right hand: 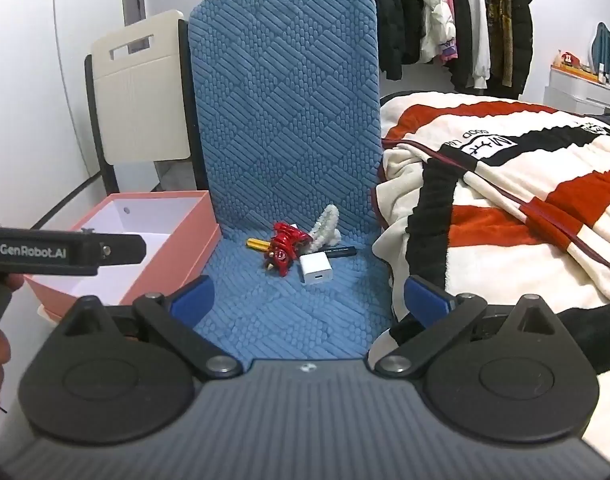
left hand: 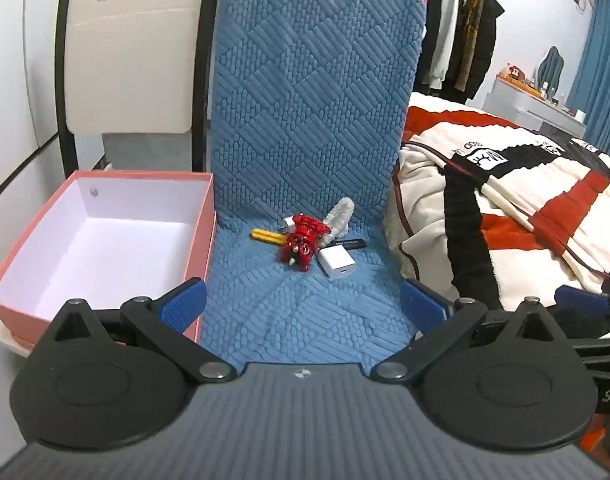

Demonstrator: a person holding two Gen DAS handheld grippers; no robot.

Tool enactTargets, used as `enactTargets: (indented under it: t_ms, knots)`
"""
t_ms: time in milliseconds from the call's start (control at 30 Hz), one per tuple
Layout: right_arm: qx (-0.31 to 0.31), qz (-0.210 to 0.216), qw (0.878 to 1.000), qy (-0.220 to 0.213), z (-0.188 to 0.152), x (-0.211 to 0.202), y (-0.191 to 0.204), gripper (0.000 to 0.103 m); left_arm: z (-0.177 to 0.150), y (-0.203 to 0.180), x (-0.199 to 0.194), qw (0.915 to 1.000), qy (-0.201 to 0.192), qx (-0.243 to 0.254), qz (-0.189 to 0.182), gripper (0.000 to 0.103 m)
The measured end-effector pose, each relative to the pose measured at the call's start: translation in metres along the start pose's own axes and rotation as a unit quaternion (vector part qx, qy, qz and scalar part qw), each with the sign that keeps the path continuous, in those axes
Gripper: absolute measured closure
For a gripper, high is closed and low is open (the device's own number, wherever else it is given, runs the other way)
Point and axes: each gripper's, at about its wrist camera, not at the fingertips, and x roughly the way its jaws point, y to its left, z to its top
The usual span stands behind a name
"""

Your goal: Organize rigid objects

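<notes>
A small pile lies at the back of the blue cushioned seat [left hand: 289, 312]: a red toy [left hand: 303, 242], a white charger cube [left hand: 337, 266], a yellow-handled tool [left hand: 267, 236], a dark pen [left hand: 349, 243] and a fuzzy white item [left hand: 339, 218]. The pile shows in the right wrist view too: toy [right hand: 284, 247], charger [right hand: 316, 270], pen [right hand: 339, 252]. An open pink box [left hand: 101, 240], white and empty inside, stands left of the seat. My left gripper [left hand: 303, 300] and right gripper [right hand: 309, 294] are both open and empty, short of the pile.
A folded cream chair [left hand: 133, 60] leans behind the box. A bed with a red, white and black blanket [left hand: 505, 208] borders the seat on the right. A clothes rack [right hand: 445, 12] stands behind. The left gripper's body [right hand: 61, 254] crosses the right view's left edge.
</notes>
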Motion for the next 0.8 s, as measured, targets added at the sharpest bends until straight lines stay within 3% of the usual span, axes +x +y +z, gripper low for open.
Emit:
enactTargets:
  t_ms: [400, 667, 800]
  knots:
    - [-0.018, 0.004, 1.000, -0.001, -0.013, -0.007, 0.015, 0.000, -0.009, 0.003, -0.009, 0.9997, 0.001, 0.015, -0.019, 0.000]
    - [-0.014, 0.013, 1.000, 0.001, -0.015, 0.005, 0.013, 0.000, -0.005, 0.004, 0.001, 0.9998, -0.008, 0.018, -0.007, 0.000]
    - [-0.019, 0.010, 1.000, -0.005, -0.014, 0.009, 0.013, 0.000, -0.004, 0.003, 0.006, 0.9990, -0.009, 0.038, -0.019, 0.000]
